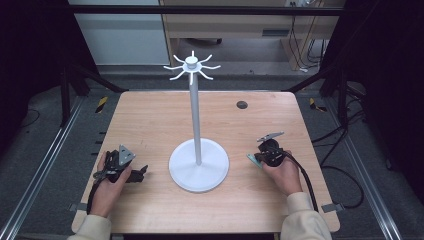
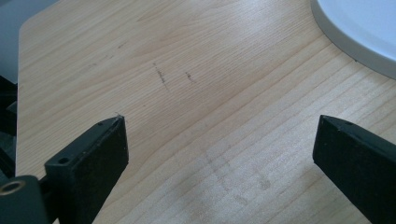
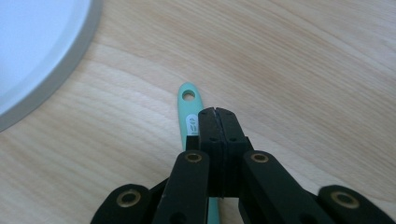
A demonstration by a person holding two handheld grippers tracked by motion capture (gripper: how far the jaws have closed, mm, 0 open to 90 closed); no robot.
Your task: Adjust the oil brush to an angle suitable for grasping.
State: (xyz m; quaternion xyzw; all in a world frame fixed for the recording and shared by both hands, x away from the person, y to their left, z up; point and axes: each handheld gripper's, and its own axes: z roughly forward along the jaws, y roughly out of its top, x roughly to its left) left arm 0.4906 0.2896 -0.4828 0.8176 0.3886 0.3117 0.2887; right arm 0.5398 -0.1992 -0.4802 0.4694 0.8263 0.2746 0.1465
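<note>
At lower right, the right gripper [image 3: 217, 114], jaws clenched together, sits over a teal handle [image 3: 189, 100]; at lower left, the left gripper [image 2: 219, 140] rests released beside the white stand [image 1: 198, 165].

Both forearms wear pale cream sleeves with ribbed cuffs. The left gripper [image 1: 141, 173] is matte black, topped by a grey three-cornered plate with small dark holes, and a black cable trails from its rear. The right gripper [image 1: 258, 158] is black too, with a grey plate above it and a thick black cable looping off behind. Close up, its linkage arms are flat black bars joined by brass-ringed pivots, and the jaw pads are blocky rectangles with small screw holes.
</note>
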